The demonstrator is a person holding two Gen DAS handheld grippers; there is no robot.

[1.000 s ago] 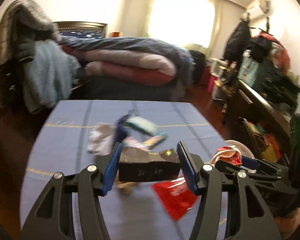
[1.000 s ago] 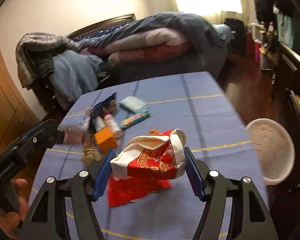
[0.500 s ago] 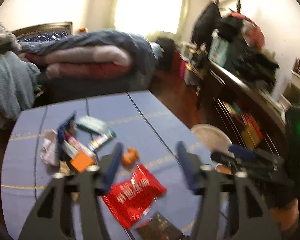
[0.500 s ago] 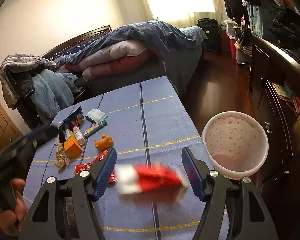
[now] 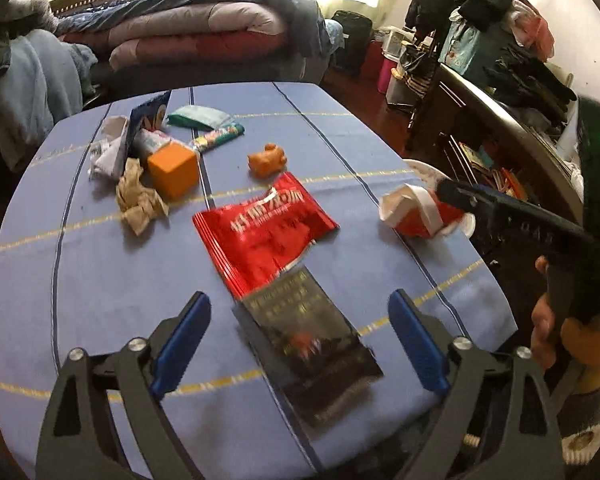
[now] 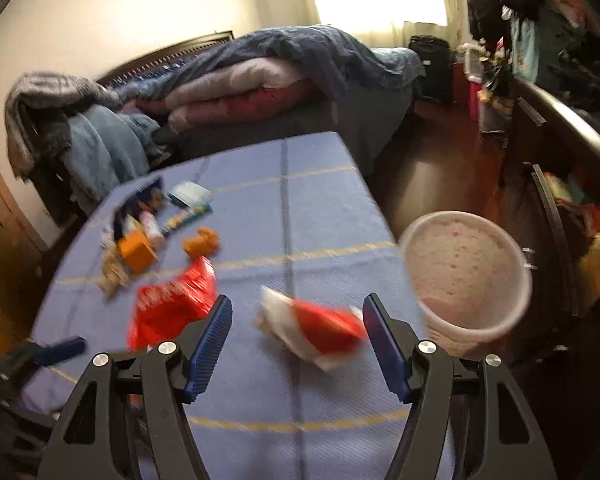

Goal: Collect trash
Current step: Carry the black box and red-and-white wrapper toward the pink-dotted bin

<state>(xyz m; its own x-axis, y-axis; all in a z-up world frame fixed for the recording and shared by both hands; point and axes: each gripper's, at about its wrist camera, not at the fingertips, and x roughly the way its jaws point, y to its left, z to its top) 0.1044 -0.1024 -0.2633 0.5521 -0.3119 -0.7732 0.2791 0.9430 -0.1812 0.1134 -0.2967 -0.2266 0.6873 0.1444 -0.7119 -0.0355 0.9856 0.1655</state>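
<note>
The left gripper [image 5: 300, 332] stands wide open and holds nothing; a dark snack wrapper [image 5: 312, 344] lies flat on the blue tablecloth [image 5: 80, 280] between its fingers, touching neither pad. Just ahead of the wrapper, overlapping its far end, lies a red foil packet [image 5: 264, 232]. Farther ahead and to the left sit a crumpled brown paper [image 5: 138, 200] and an orange box [image 5: 174, 170]; an orange toy figure [image 5: 267, 159] lies ahead, near centre. The right gripper [image 6: 298, 340] is likewise wide open and grips nothing — a crumpled red-and-white carton [image 6: 312, 330], motion-blurred, sits between its fingers, close to the right pad; contact cannot be determined. To the right of that gripper, beyond the table edge, stands a white bin [image 6: 468, 276] — open at the top.
</note>
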